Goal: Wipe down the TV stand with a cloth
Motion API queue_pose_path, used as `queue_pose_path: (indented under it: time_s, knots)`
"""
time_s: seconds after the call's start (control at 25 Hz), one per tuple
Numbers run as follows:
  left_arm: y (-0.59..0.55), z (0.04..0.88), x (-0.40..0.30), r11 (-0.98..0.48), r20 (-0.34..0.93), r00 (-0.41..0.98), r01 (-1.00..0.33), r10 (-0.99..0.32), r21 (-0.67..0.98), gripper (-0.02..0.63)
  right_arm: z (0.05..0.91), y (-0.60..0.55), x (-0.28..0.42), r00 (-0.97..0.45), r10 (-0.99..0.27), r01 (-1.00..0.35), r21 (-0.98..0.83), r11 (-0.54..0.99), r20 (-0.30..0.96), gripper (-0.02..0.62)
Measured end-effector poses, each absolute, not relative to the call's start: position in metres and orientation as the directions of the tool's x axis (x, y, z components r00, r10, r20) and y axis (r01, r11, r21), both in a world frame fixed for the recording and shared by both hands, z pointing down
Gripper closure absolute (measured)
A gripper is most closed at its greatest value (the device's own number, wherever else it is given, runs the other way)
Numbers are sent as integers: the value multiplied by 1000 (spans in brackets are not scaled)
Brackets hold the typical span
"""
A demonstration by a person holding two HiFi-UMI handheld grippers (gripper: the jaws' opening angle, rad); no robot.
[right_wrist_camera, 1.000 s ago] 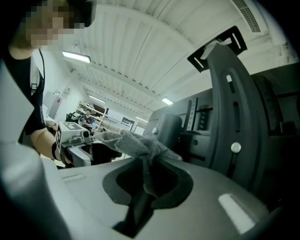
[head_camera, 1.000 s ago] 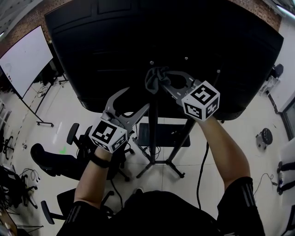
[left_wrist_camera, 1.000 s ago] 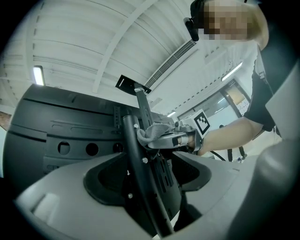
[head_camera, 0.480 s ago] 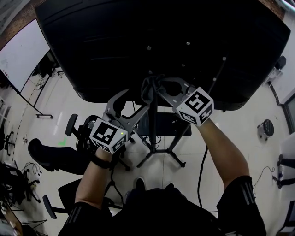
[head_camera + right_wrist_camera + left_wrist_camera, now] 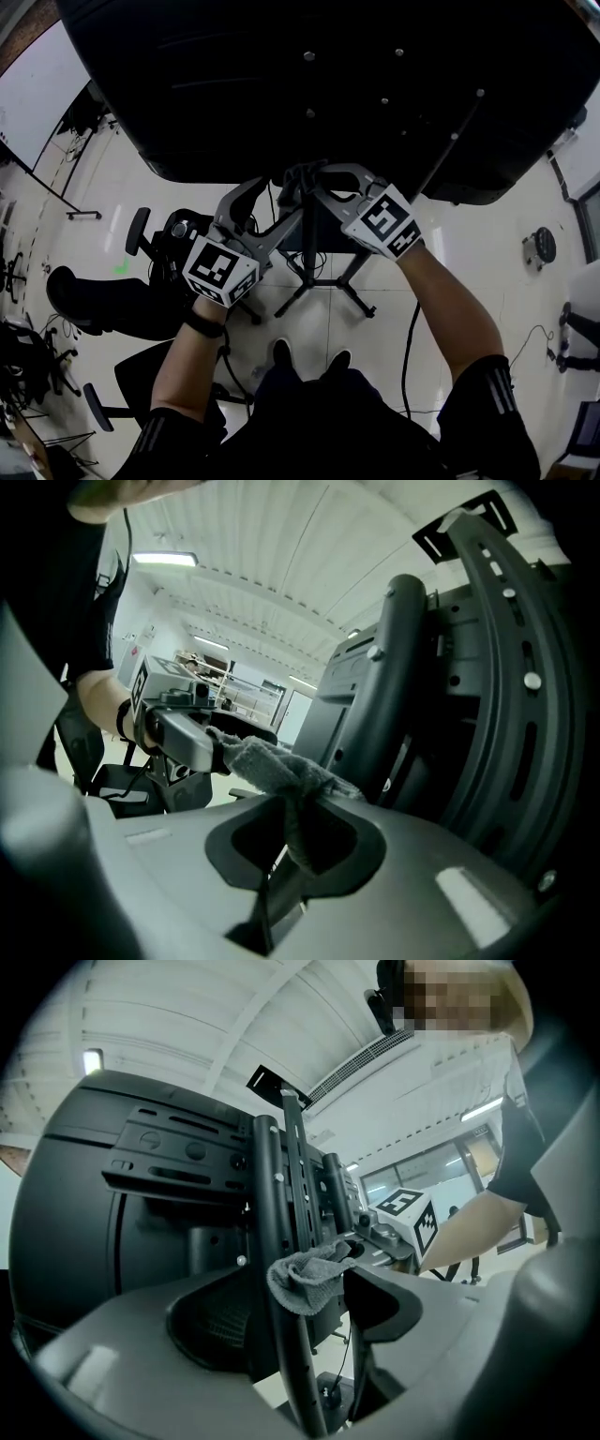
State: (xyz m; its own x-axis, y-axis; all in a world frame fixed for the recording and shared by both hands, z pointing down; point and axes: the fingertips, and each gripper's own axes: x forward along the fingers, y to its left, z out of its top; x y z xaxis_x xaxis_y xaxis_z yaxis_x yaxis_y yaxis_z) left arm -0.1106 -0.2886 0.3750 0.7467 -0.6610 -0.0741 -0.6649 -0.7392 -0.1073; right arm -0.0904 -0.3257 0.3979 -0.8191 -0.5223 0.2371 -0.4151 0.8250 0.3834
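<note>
Head view: your right claw (image 5: 312, 183) is clamped on the cloth (image 5: 295, 178) at the TV stand post (image 5: 311, 246) under the screen (image 5: 328, 75), both forearms raised and converging. Press the cloth flat and stroke along the post. Left gripper view: your left claw (image 5: 295, 1321) is spread, jaws either side of the post. Right gripper view: cloth pinched at the jaw tips, just beside the post.
</note>
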Motion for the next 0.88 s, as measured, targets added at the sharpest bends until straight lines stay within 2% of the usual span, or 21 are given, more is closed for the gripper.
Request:
queue_pose_path:
  time_s: [0.6,0.88]
  knots:
    - [-304,518,-105,-765,89,761,-642,-643,-40,281,543,-327,-91,-782,-515,-419,315,851,352,560]
    - [-307,600,-97,-787,168,770,-612,-616,-80,281,617,-326,-91,-766,-503,-412,294,862,400,560]
